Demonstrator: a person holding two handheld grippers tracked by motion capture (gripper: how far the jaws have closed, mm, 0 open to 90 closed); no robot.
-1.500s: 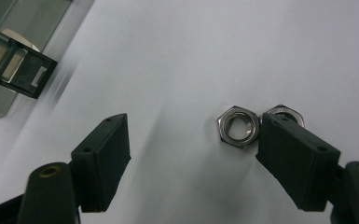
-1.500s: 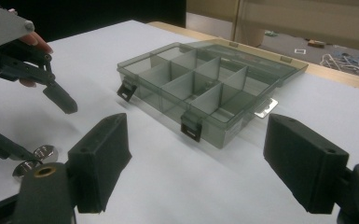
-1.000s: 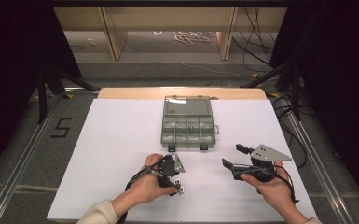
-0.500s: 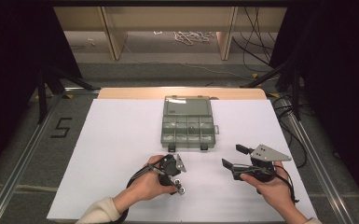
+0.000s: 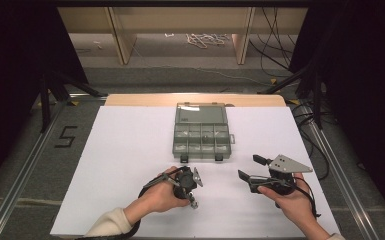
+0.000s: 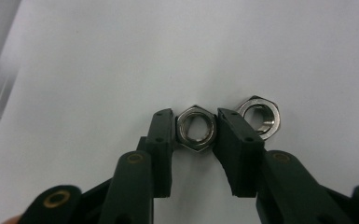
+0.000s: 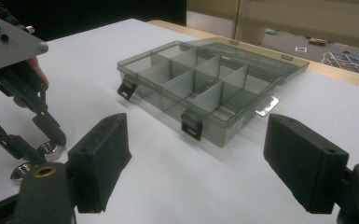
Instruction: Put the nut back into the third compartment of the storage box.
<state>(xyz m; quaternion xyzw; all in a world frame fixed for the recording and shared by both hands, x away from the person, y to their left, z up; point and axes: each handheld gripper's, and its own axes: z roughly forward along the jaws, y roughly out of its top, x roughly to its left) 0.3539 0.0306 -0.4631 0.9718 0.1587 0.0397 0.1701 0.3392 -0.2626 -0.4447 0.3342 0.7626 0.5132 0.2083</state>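
On the white surface [image 5: 130, 150], near its front edge, the left gripper [image 6: 196, 130] points down at two steel hex nuts lying side by side. Its fingers [image 6: 161, 140] have just been closing, and one nut [image 6: 196, 128] now sits between them with both black pads against its flats. The second nut [image 6: 259, 116] lies just beside the outer face of the far finger, apparently touching it, and is not in the grip. The first nut rests flat on the surface; it is grasped but not lifted.

Judged from this, the pick-up is nearly secured, and the likely next step is carrying the nut to the clear compartment box [image 5: 201, 135], which lies shut with its latches facing the person, near the middle of the surface and well apart from the nuts.

The right gripper [image 5: 255, 168] hovers at the right side of the surface, its fingers [image 7: 100, 161] spread wide and released, holding nothing and aimed toward the box. In the right gripper view the left gripper's tips and both nuts appear at the far left.

Compared with a second earlier in the high view, both hands sit in the same places and the box is unmoved; the narrower finger gap on the left is the only difference.
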